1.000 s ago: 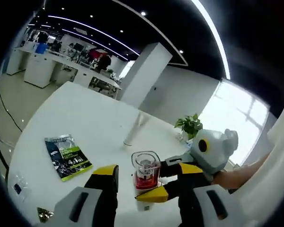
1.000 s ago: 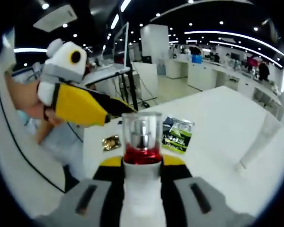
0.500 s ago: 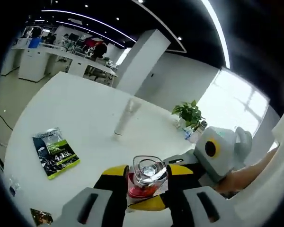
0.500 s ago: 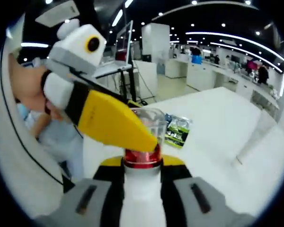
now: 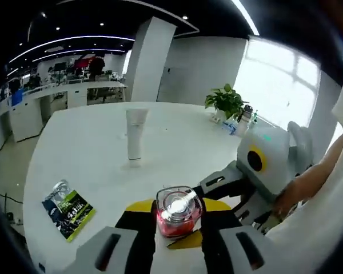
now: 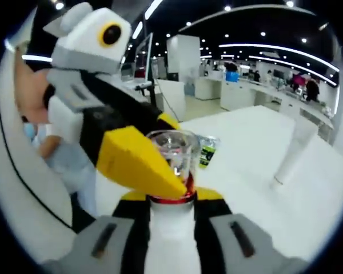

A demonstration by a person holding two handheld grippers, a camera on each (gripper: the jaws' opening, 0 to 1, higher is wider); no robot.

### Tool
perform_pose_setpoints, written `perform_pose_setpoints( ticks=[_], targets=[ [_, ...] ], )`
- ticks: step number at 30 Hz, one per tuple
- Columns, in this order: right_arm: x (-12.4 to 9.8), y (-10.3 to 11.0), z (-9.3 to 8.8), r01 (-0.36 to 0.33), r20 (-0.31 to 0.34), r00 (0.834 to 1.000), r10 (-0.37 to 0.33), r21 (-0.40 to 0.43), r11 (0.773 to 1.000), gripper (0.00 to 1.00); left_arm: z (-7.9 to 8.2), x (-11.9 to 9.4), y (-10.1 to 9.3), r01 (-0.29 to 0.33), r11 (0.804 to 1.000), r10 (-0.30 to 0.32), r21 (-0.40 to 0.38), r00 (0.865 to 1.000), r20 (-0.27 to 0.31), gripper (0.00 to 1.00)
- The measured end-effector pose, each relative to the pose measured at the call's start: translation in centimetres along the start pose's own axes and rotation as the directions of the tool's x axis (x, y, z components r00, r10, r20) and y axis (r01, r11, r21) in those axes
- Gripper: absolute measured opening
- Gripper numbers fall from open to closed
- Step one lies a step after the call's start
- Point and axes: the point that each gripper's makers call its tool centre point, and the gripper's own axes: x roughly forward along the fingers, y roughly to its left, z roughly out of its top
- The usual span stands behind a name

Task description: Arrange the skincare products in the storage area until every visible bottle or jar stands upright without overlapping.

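One bottle [image 5: 176, 212] in play: white body, red band, clear faceted cap. Held upright above the white desk [image 5: 91, 148] by the right gripper [image 6: 171, 197], its two yellow-padded fingers [image 6: 134, 196] pressed against the white body just under the red band, seen close in the right gripper view. Met from the other side by the left gripper [image 5: 171, 220], fingers [image 5: 138, 209] narrowed on either side of the cap and red band; touching or a hair apart, cannot tell. In the right gripper view, one yellow finger of the left gripper [image 6: 140, 161] crossing in front of the clear cap [image 6: 172, 151].

One white tube [image 5: 135, 135] standing cap-down farther back on the desk, well apart from the bottle; same tube [image 6: 291, 154] leaning in the right gripper view. One green-and-black sachet [image 5: 68, 208] lying flat near the desk edge, also visible behind the cap [image 6: 206, 151] in the right gripper view. One potted plant [image 5: 226, 103] at the far side of the desk, with a few small items beside it, too small to tell apart.
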Motion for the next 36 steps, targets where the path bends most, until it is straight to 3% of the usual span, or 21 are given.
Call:
perform_pose_setpoints(
  ticks=[8, 14, 24, 29, 36],
  targets=[
    [0.2, 0.6, -1.3, -0.03, 0.011, 0.999, 0.031, -0.037, 0.999, 0.26, -1.5, 0.4, -0.5, -0.028, 0.992, 0.034, 0.123, 0.998, -0.045, 0.3],
    [0.2, 1.0, -1.7, -0.065, 0.014, 0.998, 0.066, -0.062, 0.996, 0.26, -2.2, 0.4, -0.6, -0.042, 0.989, 0.048, 0.143, 0.998, -0.045, 0.3],
    [0.3, 0.9, -1.6, -0.084, 0.038, 0.996, 0.085, -0.018, 0.996, 0.28, -2.0, 0.7, -0.4, -0.049, 0.992, 0.052, 0.117, 0.998, -0.027, 0.3],
    [0.1, 1.0, -1.7, -0.102, 0.045, 0.994, 0.103, -0.012, 0.995, 0.41, -1.9, 0.9, -0.3, -0.064, 0.99, 0.067, 0.125, 0.998, -0.017, 0.3],
    [-0.6, 1.3, -2.8, -0.114, 0.027, 0.993, 0.113, 0.014, 0.993, 0.42, -2.4, 1.1, -0.4, -0.071, 0.99, 0.074, 0.124, 0.997, -0.023, 0.36]
  ],
)
